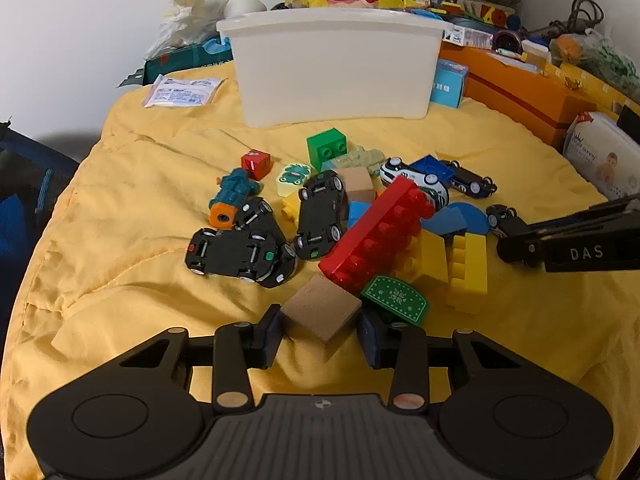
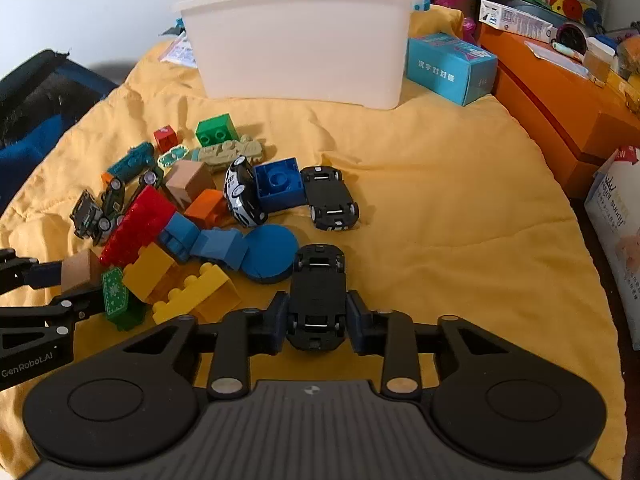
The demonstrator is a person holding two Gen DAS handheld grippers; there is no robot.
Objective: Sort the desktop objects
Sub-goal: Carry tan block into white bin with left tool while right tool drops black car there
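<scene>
The left gripper (image 1: 320, 330) tips down toward the yellow cloth (image 1: 132, 208). A wood block (image 1: 322, 307) sits between its two fingers. The left finger (image 1: 269, 334) touches the block. The right finger (image 1: 370, 338) looks as if it touches too, but that side is hard to see, so a firm squeeze is not sure.

The right gripper (image 2: 317, 322) also tips down. Its fingers are pressed on the sides of a black toy car (image 2: 318, 296) that lies upside down, wheels up, near the middle of the cloth.

The toy pile lies between the grippers and the white bin (image 1: 336, 68). The bin stands at the far edge of the cloth. In the pile are a long red brick (image 1: 376, 236), yellow bricks (image 1: 452, 264), a green brick (image 1: 326, 148), a blue disc (image 2: 266, 254) and more upside-down cars (image 1: 236, 254). A small green card (image 1: 396, 294) leans just beside the wood block. An orange box (image 1: 520, 92) runs along the right edge.
</scene>
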